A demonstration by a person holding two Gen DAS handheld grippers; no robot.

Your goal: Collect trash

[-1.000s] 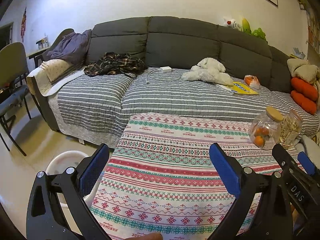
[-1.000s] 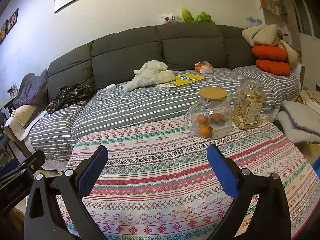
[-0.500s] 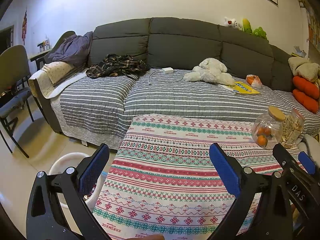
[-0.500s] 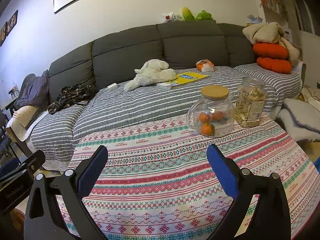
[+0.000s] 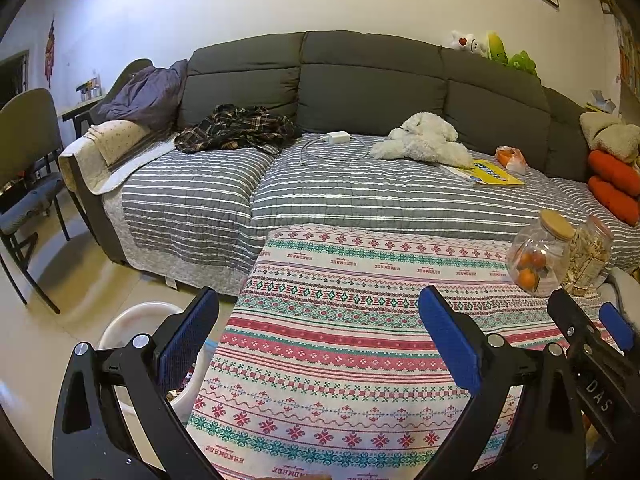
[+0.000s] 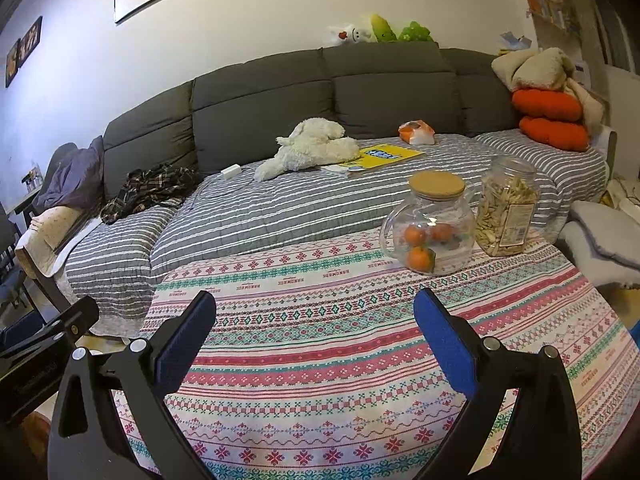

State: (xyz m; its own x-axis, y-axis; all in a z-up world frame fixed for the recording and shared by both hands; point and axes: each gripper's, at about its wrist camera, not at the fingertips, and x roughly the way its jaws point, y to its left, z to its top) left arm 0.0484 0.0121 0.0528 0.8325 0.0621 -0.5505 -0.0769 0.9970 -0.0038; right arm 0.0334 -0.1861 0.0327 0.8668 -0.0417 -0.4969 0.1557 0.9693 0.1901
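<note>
Trash: none visible on your patterned counter [image 5: 340,340]; bin [image 5: 132,320] sits beside it. Left tool [image 5: 316,340] and right tool [image 6: 314,338] gape wide, empty. Collection looks finished.

Left gripper [image 5: 316,334] and right gripper [image 6: 314,336] side by side, fingers [image 6: 186,344] spread wide.

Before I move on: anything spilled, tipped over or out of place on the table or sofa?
Nothing spilled or tipped. Both glass jars stand upright on the patterned tablecloth. On the grey sofa, a crumpled plaid shirt, a white charger with loose cable and an orange snack bag lie about.
</note>
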